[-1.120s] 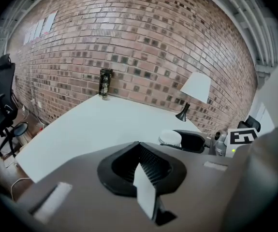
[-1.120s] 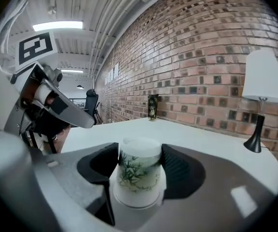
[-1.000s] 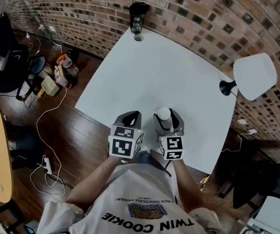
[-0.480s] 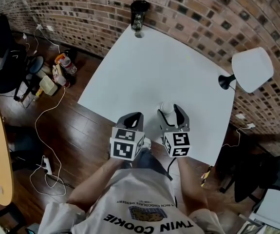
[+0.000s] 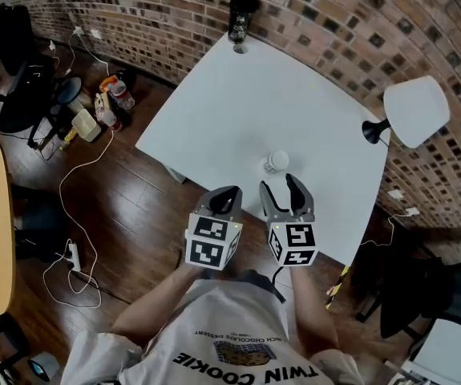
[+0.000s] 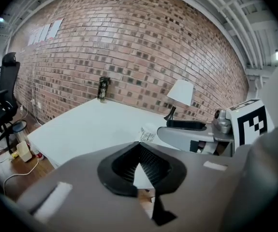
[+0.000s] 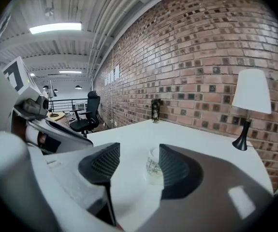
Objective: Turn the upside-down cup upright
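The cup (image 5: 277,161) stands on the white table (image 5: 238,111), in the table's 6 o'clock sector, near the edge closest to the person. It is free of both tools. Whether its rim faces up or down cannot be determined.

The right gripper (image 5: 282,188) is at 6 o'clock of the cup. Its jaws are spread apart and hold nothing. In the right gripper view the cup (image 7: 153,166) sits just ahead of the gap, closer to the right-hand jaw.

The left gripper (image 5: 226,196) is at 9 o'clock of the right gripper. Its jaws are pressed together with nothing between them.

A lamp (image 5: 416,111) stands at 2 o'clock of the cup. A dark bottle (image 5: 242,16) stands at 12 o'clock, against the brick wall (image 5: 334,22).
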Demonstrator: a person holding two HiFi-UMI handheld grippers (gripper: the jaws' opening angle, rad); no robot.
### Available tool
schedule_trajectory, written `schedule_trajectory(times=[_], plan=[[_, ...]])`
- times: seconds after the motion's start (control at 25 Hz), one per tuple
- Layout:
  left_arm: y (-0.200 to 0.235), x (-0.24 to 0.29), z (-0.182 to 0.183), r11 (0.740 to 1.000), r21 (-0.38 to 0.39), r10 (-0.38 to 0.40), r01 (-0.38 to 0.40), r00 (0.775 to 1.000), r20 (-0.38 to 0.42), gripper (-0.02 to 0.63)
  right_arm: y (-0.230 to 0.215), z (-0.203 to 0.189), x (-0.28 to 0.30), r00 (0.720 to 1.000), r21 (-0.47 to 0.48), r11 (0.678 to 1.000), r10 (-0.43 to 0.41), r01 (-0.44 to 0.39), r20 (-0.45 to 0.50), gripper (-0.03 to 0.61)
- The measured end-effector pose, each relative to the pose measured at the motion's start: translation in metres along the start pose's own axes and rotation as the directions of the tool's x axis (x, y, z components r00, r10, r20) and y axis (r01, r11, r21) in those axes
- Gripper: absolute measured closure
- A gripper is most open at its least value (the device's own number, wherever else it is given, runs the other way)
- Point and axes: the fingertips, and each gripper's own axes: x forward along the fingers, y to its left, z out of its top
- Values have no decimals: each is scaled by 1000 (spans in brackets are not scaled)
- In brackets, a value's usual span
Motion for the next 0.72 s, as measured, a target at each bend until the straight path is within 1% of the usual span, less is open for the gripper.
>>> schedule_trajectory(times=[0.16, 0.24, 0.56, 0.72], plan=[[-29, -13, -11, 999, 10, 43, -44, 998, 38, 611, 9, -9, -32, 999, -5, 999, 45, -45, -7, 419], [-48, -17, -18, 997, 11, 71, -72, 996, 55, 611, 8, -16, -52, 998, 11, 998, 68, -68, -12, 449], [-150, -35, -53, 986, 44, 156, -161, 982, 103, 611, -10, -50, -148, 987, 50, 986, 159, -158, -23, 514], [-197, -49, -72, 980, 49, 185, -192, 976, 117, 611, -18, -69, -195, 980, 70, 979, 195, -193, -28, 531]])
